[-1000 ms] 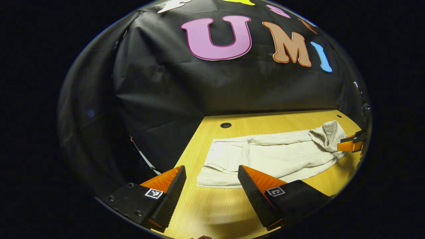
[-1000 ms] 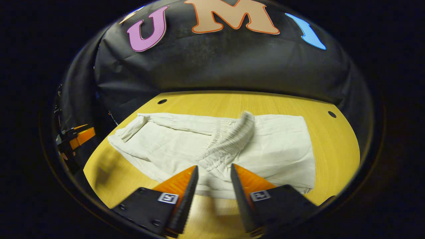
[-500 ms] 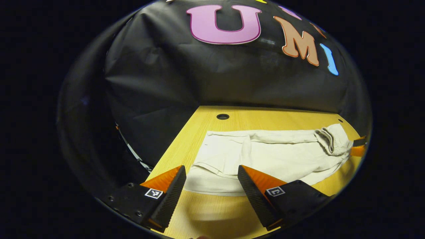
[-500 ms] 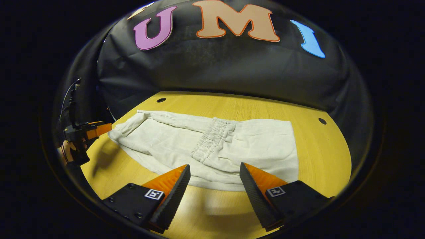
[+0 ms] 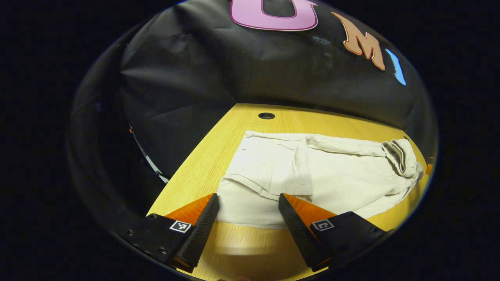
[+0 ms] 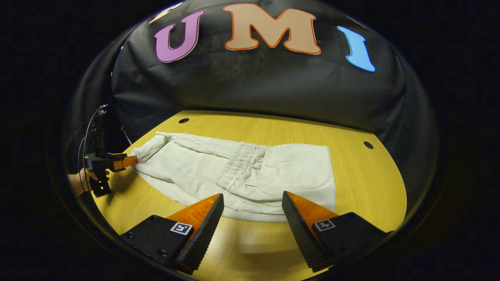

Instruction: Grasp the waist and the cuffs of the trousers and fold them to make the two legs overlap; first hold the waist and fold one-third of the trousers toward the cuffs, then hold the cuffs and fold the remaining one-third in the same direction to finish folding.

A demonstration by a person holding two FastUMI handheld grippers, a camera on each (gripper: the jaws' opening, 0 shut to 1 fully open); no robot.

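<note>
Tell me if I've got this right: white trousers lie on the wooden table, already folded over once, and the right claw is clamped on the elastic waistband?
Not quite. In the right gripper view the right claw is open and hangs short of the trousers; the waistband lies free on the cloth. The trousers are white, folded once, on the wooden table.

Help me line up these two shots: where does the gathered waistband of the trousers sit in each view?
Left gripper view: the waistband sits far right, near the table's right edge.
Right gripper view: the waistband runs down the middle, folded over the legs.
Shared landmark: the round table hole beyond the cuffs.
</note>
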